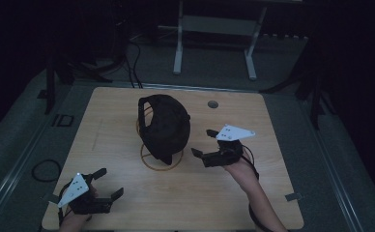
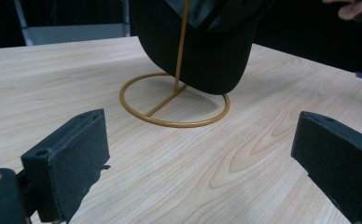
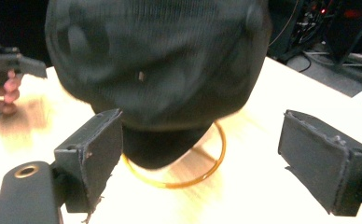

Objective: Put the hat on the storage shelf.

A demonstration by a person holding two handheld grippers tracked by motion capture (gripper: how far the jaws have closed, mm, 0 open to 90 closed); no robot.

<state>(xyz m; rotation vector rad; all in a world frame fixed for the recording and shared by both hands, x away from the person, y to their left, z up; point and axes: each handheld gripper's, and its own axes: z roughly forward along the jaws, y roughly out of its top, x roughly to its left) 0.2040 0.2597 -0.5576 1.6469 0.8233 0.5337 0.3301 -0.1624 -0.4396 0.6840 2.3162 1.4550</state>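
Note:
A black cap point(image 1: 165, 126) hangs on a gold wire stand point(image 1: 161, 162) with a ring base in the middle of the wooden table point(image 1: 118, 140). My right gripper point(image 1: 201, 143) is just right of the cap, jaws wide apart with nothing between them. In the right gripper view the cap point(image 3: 160, 65) looms close ahead over the stand's ring point(image 3: 188, 179). My left gripper point(image 1: 112, 182) rests open near the table's front left corner. Its view shows the cap's brim point(image 2: 207, 56) and the stand point(image 2: 174, 105) some way ahead.
A round grommet hole point(image 1: 213, 104) lies in the table's far right part. A white desk frame point(image 1: 214, 43) stands on the floor behind. Cables point(image 1: 45, 170) lie on the floor at the left. Small tape tabs point(image 1: 293, 196) mark the table's edges.

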